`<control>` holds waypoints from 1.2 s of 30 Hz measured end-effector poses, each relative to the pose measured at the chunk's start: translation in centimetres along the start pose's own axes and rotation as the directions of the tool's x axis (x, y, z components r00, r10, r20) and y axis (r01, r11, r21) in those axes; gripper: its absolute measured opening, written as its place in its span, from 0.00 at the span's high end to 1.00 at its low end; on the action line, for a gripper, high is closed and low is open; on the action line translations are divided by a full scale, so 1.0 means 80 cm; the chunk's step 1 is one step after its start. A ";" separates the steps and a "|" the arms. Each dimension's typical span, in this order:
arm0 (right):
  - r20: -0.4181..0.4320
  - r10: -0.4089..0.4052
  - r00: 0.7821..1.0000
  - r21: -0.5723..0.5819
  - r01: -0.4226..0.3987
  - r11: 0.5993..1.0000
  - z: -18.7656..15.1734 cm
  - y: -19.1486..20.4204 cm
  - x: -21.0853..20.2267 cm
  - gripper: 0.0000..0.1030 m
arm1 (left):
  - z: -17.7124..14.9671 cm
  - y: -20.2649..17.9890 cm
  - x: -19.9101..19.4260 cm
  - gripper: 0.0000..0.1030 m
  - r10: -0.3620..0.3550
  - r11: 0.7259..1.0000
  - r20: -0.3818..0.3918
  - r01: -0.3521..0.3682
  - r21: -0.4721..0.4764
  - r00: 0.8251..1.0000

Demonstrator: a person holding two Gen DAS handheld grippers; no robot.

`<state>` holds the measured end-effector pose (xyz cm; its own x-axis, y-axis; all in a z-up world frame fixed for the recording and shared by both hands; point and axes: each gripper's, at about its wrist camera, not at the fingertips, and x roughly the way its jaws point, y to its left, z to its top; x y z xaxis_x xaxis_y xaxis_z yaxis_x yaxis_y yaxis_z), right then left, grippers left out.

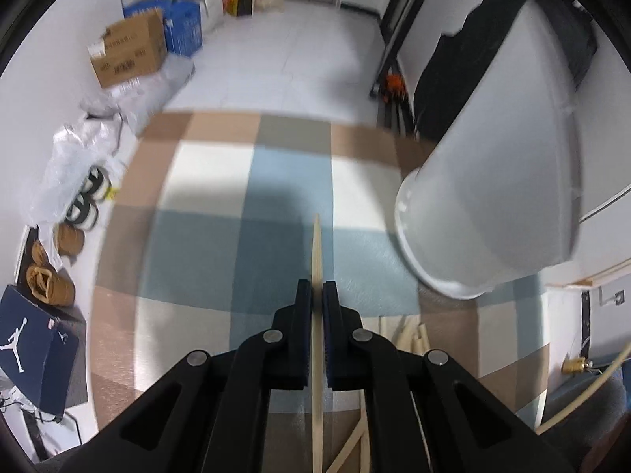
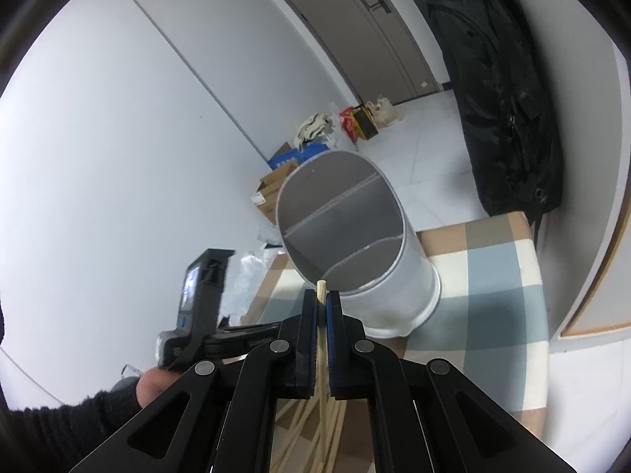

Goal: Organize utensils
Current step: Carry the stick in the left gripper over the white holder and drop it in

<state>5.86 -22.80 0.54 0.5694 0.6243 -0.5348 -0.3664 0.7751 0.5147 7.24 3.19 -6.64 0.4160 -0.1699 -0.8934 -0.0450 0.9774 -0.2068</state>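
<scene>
Pinching a pale chopstick between its pads, the left claw points down over the checked cloth on the counter; the stick's tapered tip juts past the fingers. More chopsticks lie loose on the cloth under the claw. To the right stands a white holder, touching nothing.

From the right wrist view, the right claw is clamped on another chopstick, its blunt end showing just beyond the pads and close to the holder's rim. The holder's open mouth shows a divider splitting it into compartments. A pile of chopsticks lies below. A hand in a dark sleeve grips the left tool.
</scene>
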 end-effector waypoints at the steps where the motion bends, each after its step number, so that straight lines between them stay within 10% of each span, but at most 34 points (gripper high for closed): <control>1: 0.007 0.001 1.000 -0.002 -0.001 1.000 0.001 0.001 -0.002 0.97 | 0.000 -0.005 -0.008 0.99 -0.002 1.000 0.024 0.002 0.001 1.000; 16: 0.099 -0.019 0.995 -0.072 0.027 0.997 0.017 0.046 -0.033 0.97 | 0.004 -0.023 -0.099 0.99 -0.079 0.997 0.322 0.076 0.023 0.944; 36: 0.241 -0.047 0.969 -0.164 0.089 0.982 0.165 0.086 -0.044 0.97 | 0.125 -0.067 -0.180 0.99 -0.195 0.979 0.642 0.182 0.087 0.741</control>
<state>11.04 -20.93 14.80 0.7464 0.5452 -0.3817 -0.4302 0.8328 0.3484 10.59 1.69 11.34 0.9004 -0.2353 -0.3659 0.1105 0.9373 -0.3307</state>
